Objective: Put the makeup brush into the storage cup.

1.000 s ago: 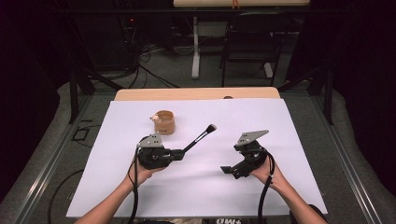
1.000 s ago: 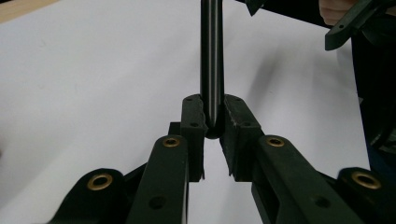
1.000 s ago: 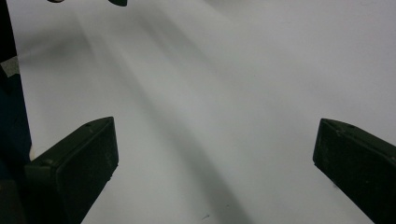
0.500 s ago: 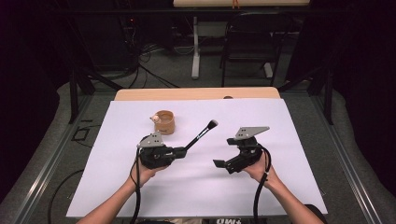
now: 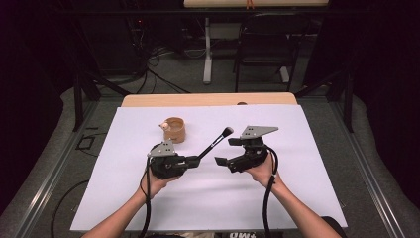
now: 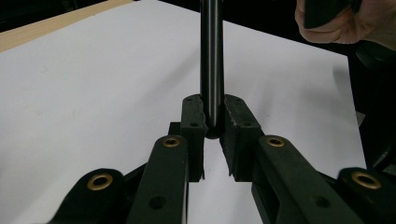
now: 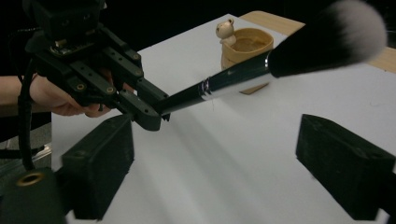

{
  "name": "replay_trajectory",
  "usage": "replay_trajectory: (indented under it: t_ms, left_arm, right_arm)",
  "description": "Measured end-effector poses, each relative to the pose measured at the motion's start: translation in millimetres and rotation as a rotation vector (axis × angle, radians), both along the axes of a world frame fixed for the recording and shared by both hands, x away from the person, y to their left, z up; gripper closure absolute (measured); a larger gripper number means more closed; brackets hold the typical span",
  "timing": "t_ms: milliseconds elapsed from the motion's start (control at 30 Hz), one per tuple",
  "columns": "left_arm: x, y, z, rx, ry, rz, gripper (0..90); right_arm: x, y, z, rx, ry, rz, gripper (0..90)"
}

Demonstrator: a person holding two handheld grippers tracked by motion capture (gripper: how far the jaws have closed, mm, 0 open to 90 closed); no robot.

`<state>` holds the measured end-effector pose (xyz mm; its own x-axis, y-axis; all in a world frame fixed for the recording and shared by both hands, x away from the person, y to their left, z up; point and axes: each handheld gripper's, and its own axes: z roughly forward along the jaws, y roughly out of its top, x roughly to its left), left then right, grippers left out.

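Black-handled, the makeup brush (image 5: 214, 143) sits clamped by its handle end in our left claw (image 5: 194, 160), rising tilted over the middle of the white tabletop (image 5: 307, 163) with its bristles toward the far edge. Our right claw (image 5: 220, 162) stands wide, holding nothing, just beside the brush. We see a small wooden cup (image 5: 175, 129) nearer the far-left corner.

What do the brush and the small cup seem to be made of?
The brush seems to have a glossy black handle, perhaps lacquered wood or plastic, going by its bright highlights, and soft dark bristles with pale tips. The cup looks like light wood or bamboo with a matte tan surface; a small pale figure sits on its rim.
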<state>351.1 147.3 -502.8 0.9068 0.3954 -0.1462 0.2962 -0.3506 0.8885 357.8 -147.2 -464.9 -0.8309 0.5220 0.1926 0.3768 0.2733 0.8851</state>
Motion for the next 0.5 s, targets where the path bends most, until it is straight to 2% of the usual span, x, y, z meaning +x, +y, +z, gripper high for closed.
replay_trajectory:
  t_ms: [100,133,200,233,433,500]
  left_arm:
    - [-0.1,-0.2,0.1,0.005,-0.002,0.004,79.5]
    - [0.0,-0.3,0.0,0.003,-0.001,0.004,79.5]
    - [0.3,-0.5,-0.1,0.005,-0.002,0.007,79.5]
    - [0.5,-0.8,-0.3,0.003,-0.004,0.007,79.5]
    - [0.2,-3.4,-0.8,0.006,-0.004,0.006,79.5]
    - [-0.2,-5.3,-1.2,0.005,-0.001,0.001,79.4]
  right_arm:
    - [1.7,1.1,0.2,0.015,-0.006,-0.009,16.6]
    - [3.3,2.3,0.2,0.022,-0.006,-0.026,23.7]
    - [4.1,2.7,0.2,0.031,0.003,-0.033,26.6]
    - [4.6,3.1,0.1,0.061,0.022,-0.065,35.0]
    - [4.8,6.2,0.6,0.087,0.028,-0.106,45.1]
    - [5.5,9.1,0.3,0.087,0.018,-0.126,53.5]
